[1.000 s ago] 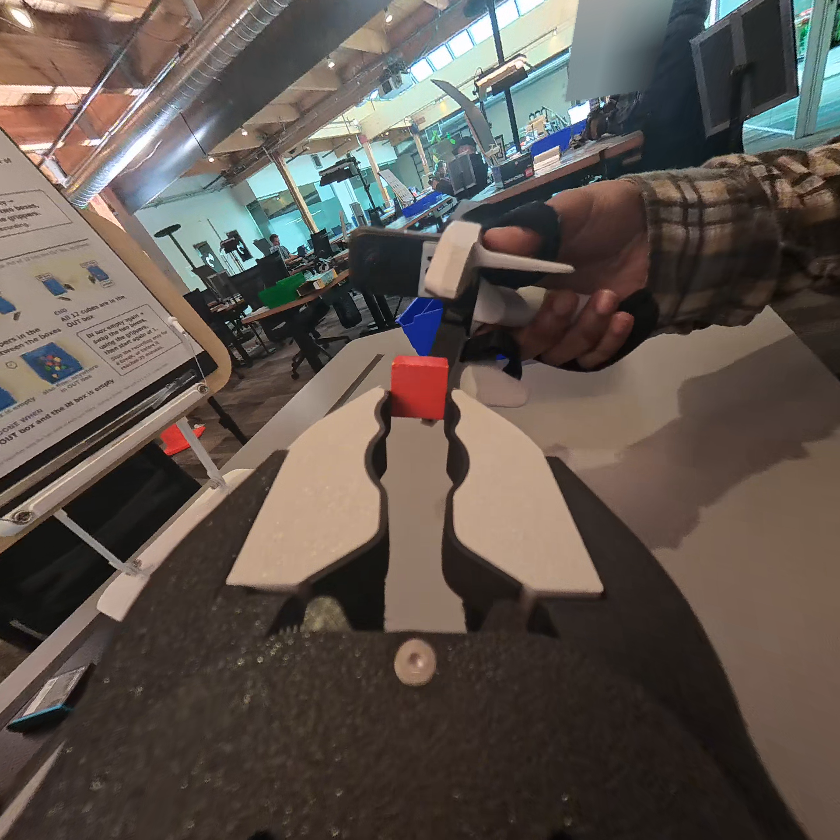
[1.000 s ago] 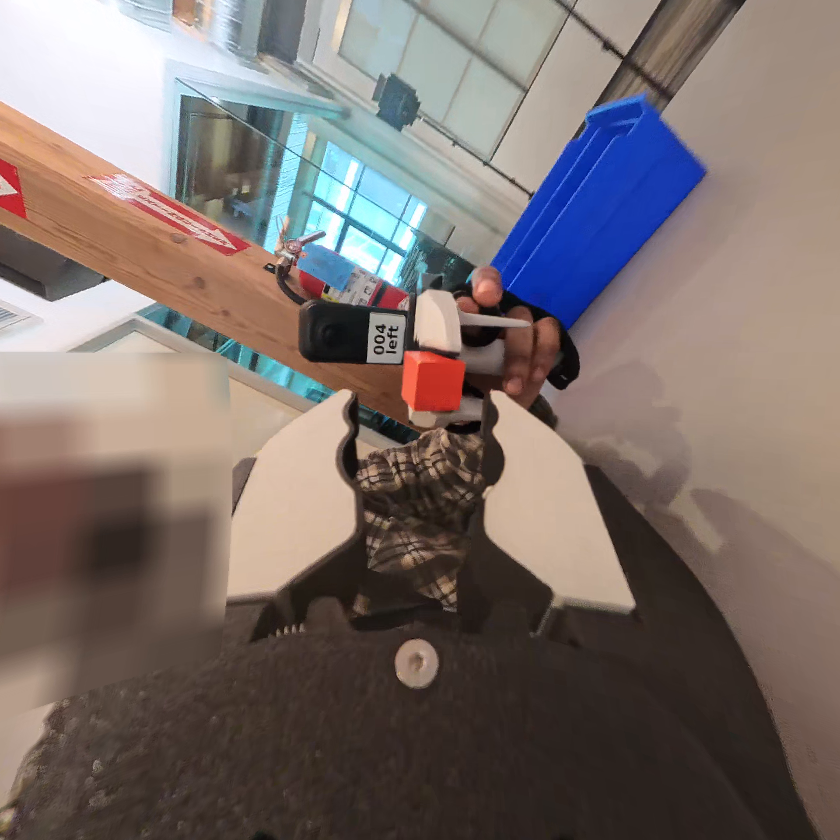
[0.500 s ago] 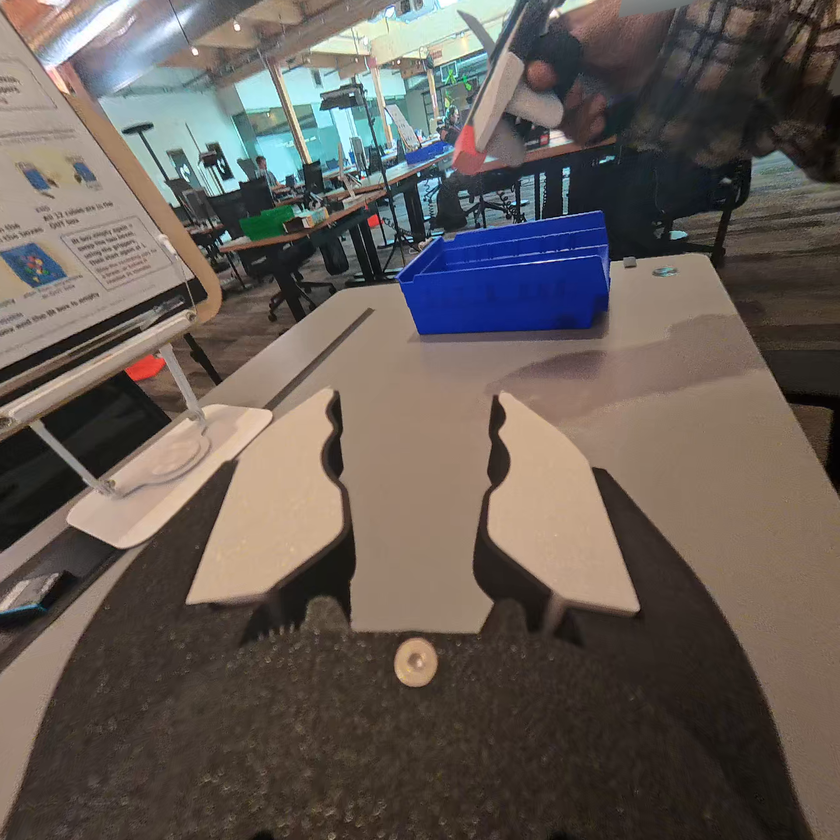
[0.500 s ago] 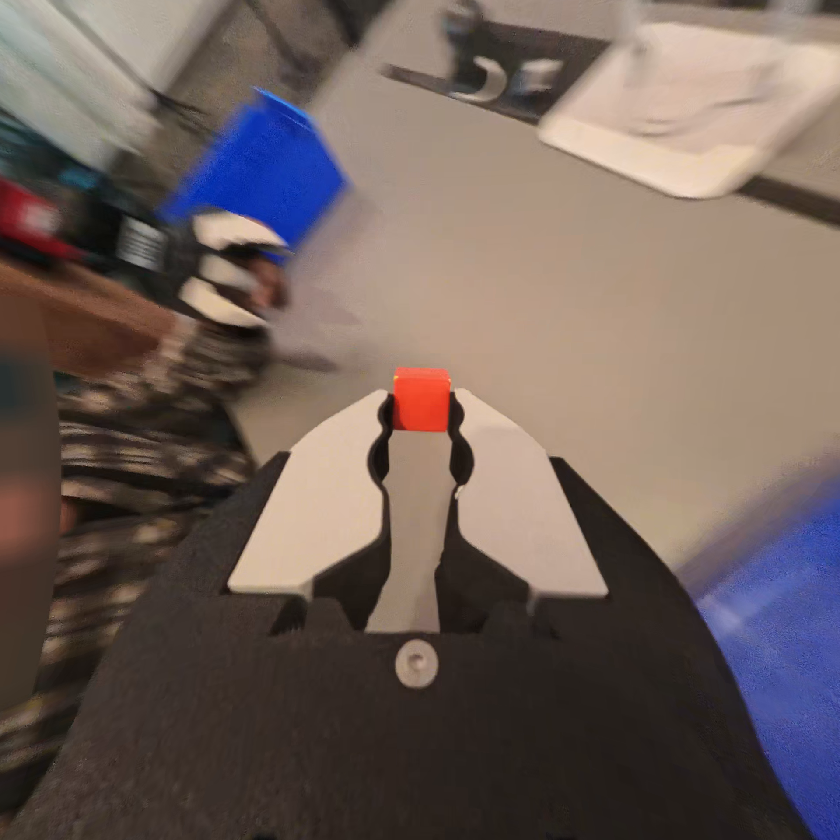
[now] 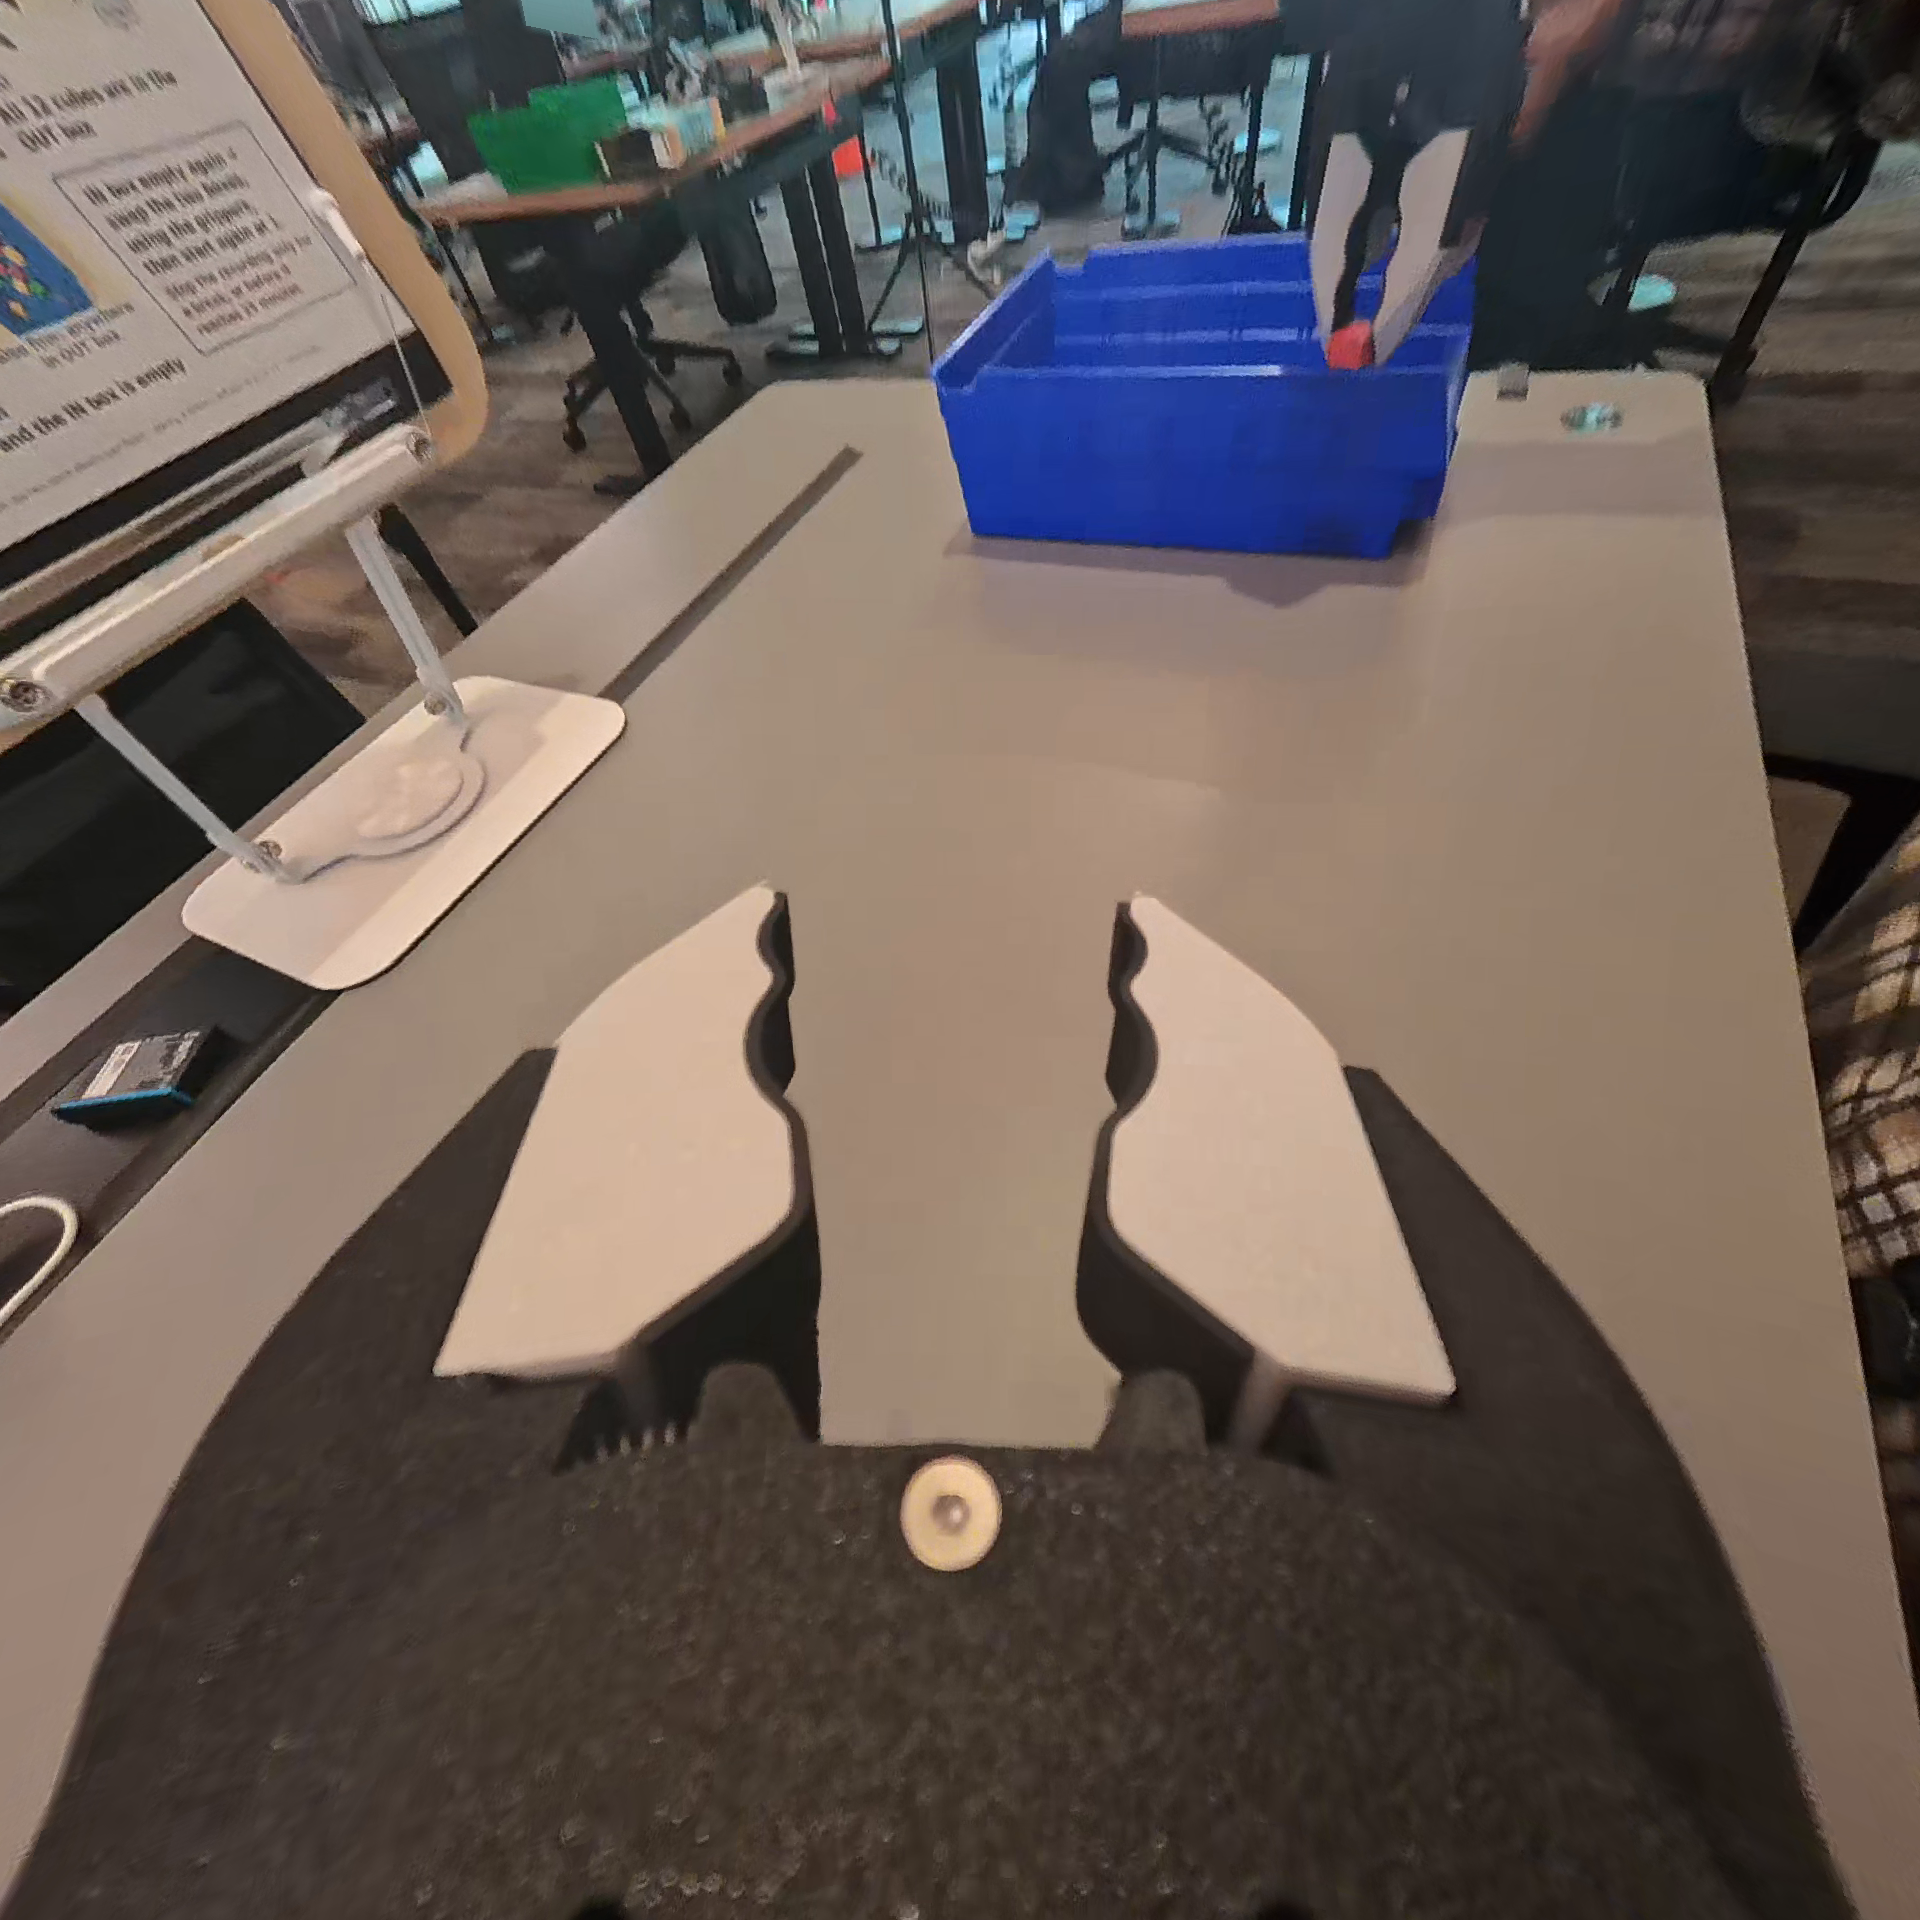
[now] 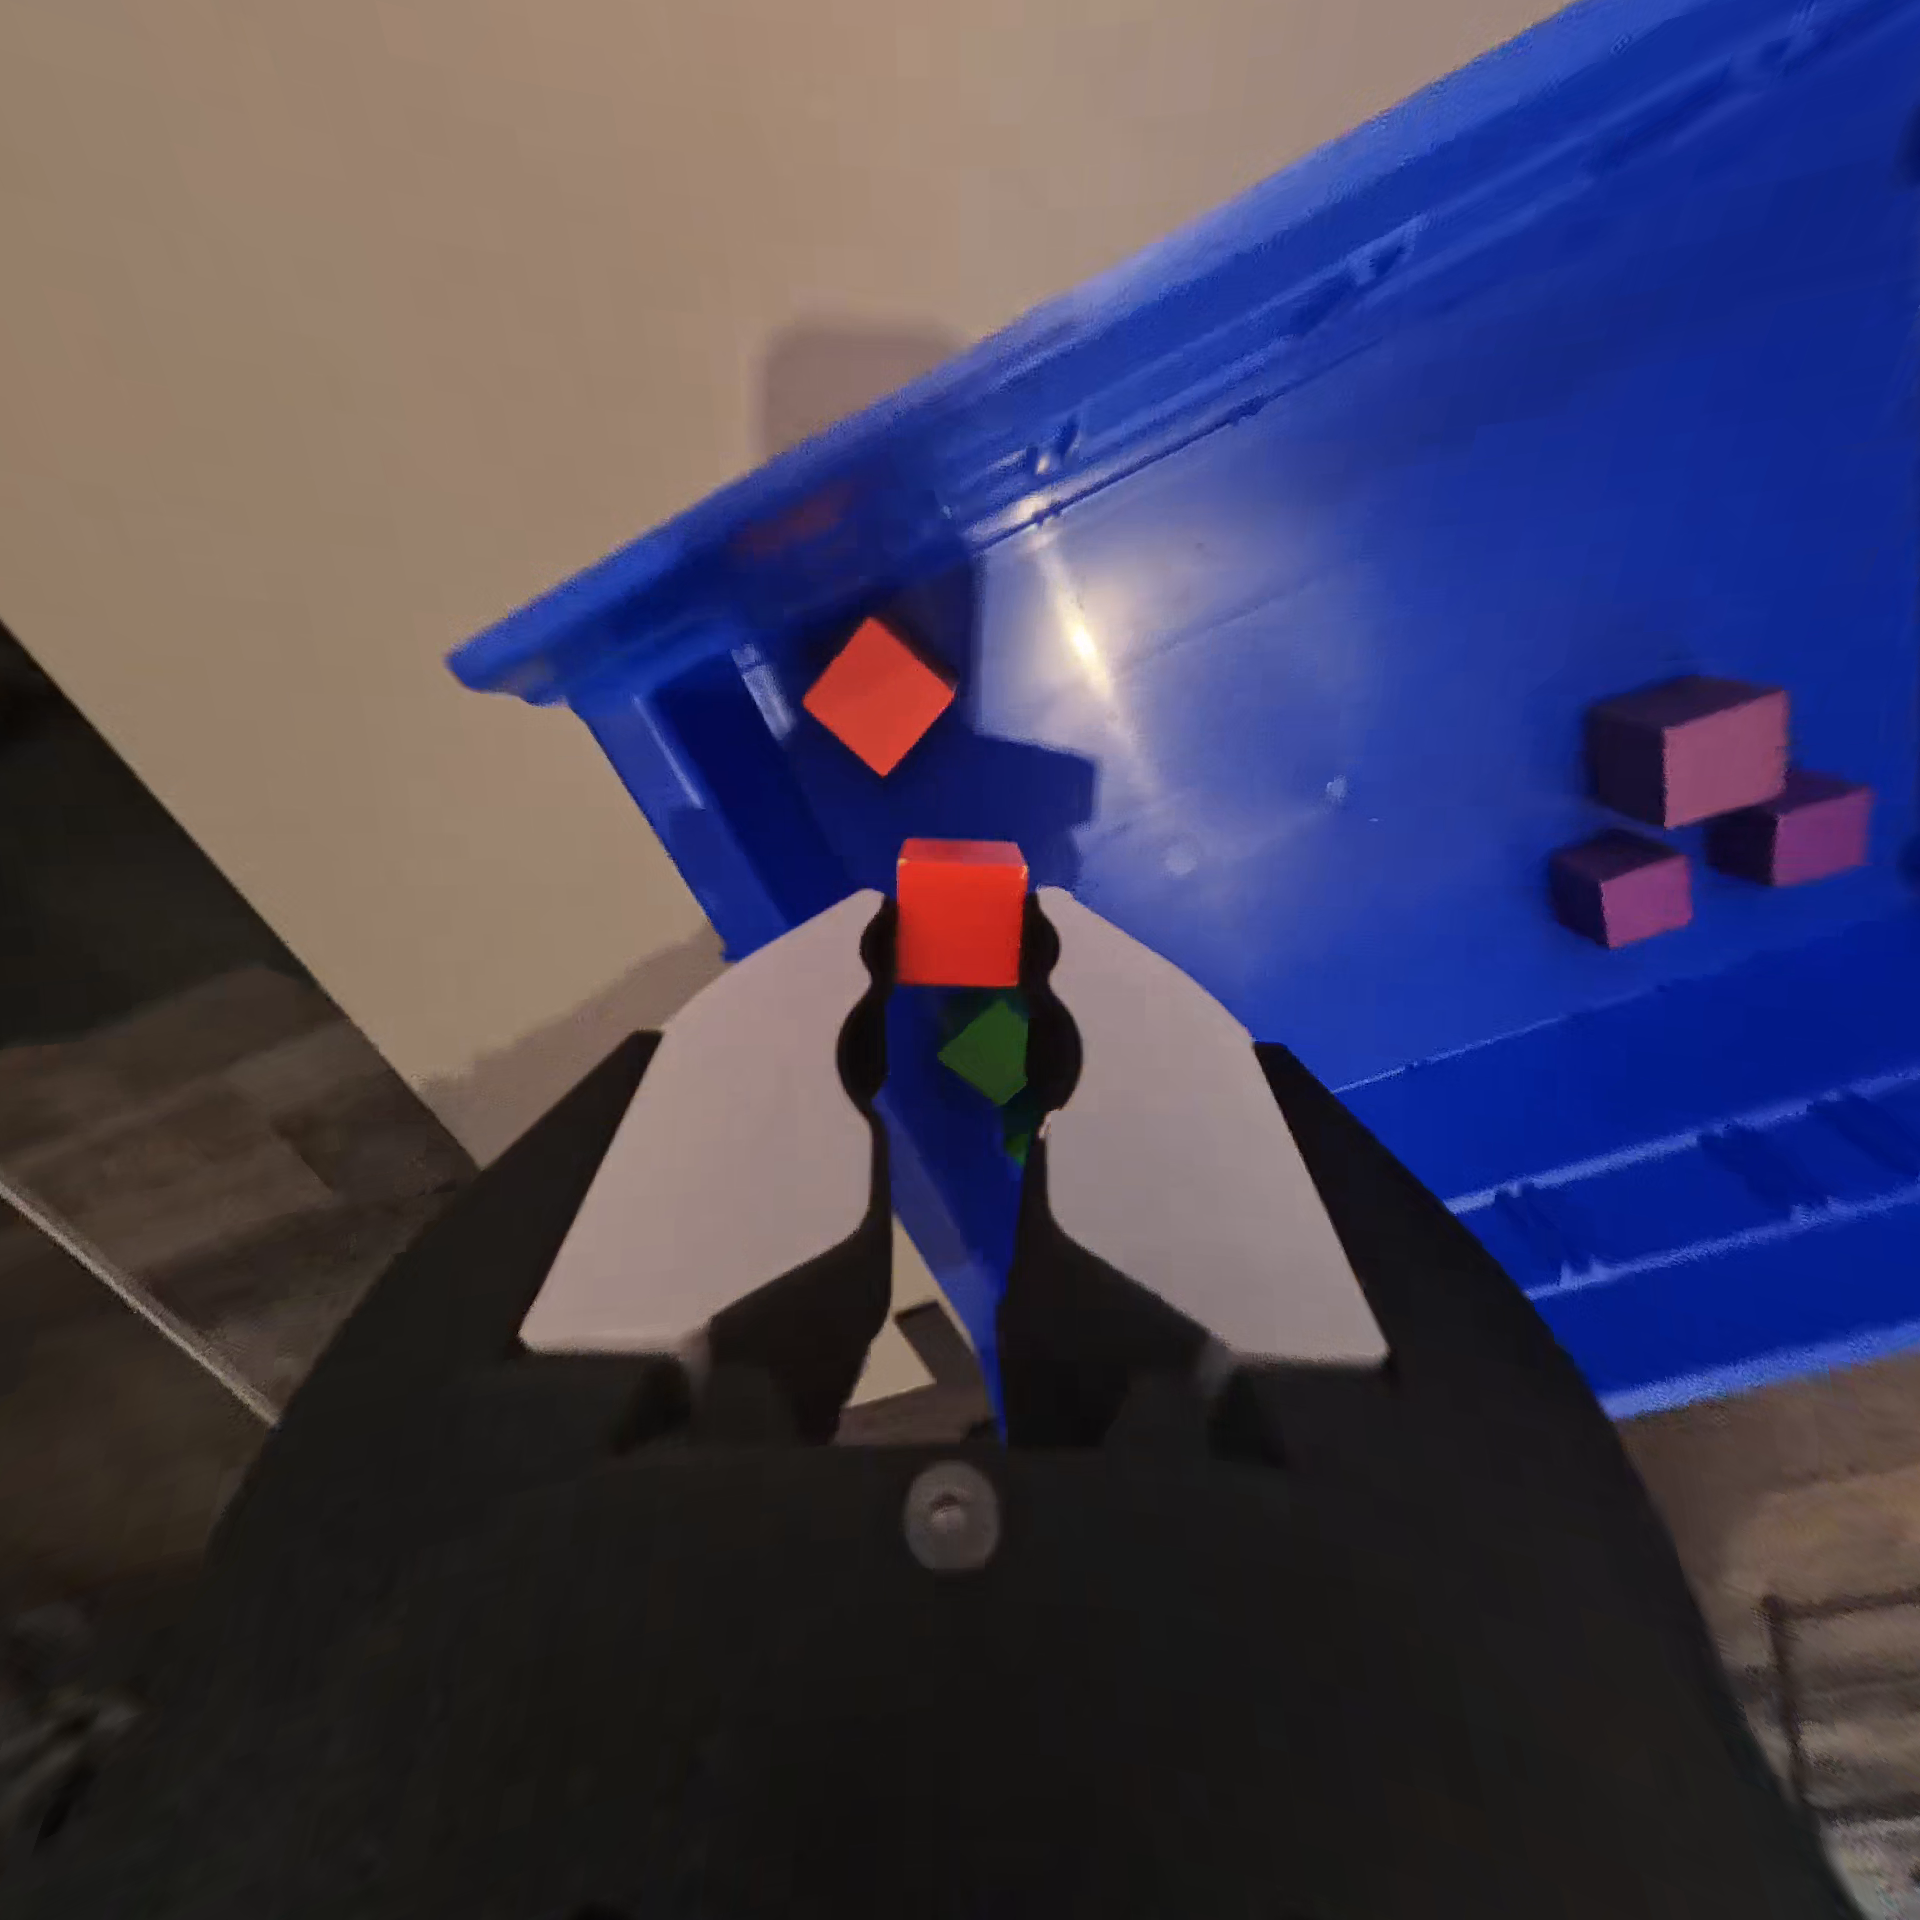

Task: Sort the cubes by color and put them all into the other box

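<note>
Right gripper (image 6: 961, 914): its flat, matte pale fingers with scalloped black inner edges are clenched on a smooth, square-faced red cube (image 6: 958, 914), held over a corner compartment of the glossy, ribbed blue plastic box (image 6: 1351, 644) where a second red cube (image 6: 879, 694) already lies. Left gripper (image 5: 951, 935): fingers released and spread wide with nothing between them, above the smooth grey table (image 5: 1143, 727), well short of the box. Only the right wrist view shows the box contents, namely three purple cubes (image 6: 1714, 805) clustered in the same trough and a green cube (image 6: 985, 1051) glimpsed between the fingers; only the left wrist view shows the white-footed sign stand (image 5: 395, 821).
</note>
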A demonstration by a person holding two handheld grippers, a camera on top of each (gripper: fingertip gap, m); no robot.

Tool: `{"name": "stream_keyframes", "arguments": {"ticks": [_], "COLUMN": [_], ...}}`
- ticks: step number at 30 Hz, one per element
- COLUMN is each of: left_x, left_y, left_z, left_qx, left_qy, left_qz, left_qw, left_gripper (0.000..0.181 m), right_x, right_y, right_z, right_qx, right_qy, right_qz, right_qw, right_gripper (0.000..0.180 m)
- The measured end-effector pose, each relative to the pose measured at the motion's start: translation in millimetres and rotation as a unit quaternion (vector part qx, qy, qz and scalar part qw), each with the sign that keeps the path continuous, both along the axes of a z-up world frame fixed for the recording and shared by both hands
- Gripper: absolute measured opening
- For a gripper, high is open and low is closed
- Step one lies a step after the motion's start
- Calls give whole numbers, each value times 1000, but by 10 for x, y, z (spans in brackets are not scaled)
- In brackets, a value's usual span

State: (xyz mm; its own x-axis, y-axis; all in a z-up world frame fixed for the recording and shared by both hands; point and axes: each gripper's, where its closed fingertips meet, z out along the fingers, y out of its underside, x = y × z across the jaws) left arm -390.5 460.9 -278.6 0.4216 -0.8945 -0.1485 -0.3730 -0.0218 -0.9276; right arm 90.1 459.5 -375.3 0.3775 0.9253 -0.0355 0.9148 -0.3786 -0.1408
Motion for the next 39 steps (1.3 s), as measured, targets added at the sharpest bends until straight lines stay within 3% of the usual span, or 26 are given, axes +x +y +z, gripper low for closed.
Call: {"name": "stream_keyframes", "arguments": {"ticks": [1, 16, 20, 23, 28, 31, 34, 39], "left_x": [13, 167, 7, -337, -1433, -2126, -2604, -3027], "left_y": [-7, -202, -194, -91, 160, 233, 243, 194], "left_z": [-14, -57, 82, 262, 484, 509, 378, -44], "left_qx": [-1, 19, 23, 29, 37, 28, -2, -41], "left_qy": [14, 87, 66, 57, 103, 137, 157, 211], "left_qz": [0, -14, 6, 57, 197, 262, 279, 250], "left_qw": [1000, 996, 998, 996, 974, 955, 947, 944], "left_gripper": [58, 55, 55, 55, 56, 56, 57, 59], "right_x": [17, -238, -156, -110, -533, -972, -1500, -2133], "right_y": [8, 276, 308, 477, 544, 440, 276, 183], "right_z": [-72, -579, -314, 224, 1331, 1650, 1651, 1181], "right_qx": [-3, -25, 2, 87, 221, 259, 243, 210], "right_qy": [-4, 17, 3, 13, 173, 284, 393, 477], "right_qz": [14, 91, 79, 31, -81, -113, -112, -112], "right_qw": [1000, 995, 997, 996, 956, 916, 880, 846], "right_gripper": [22, 26, 41, 51, 71, 71, 71, 71]}}
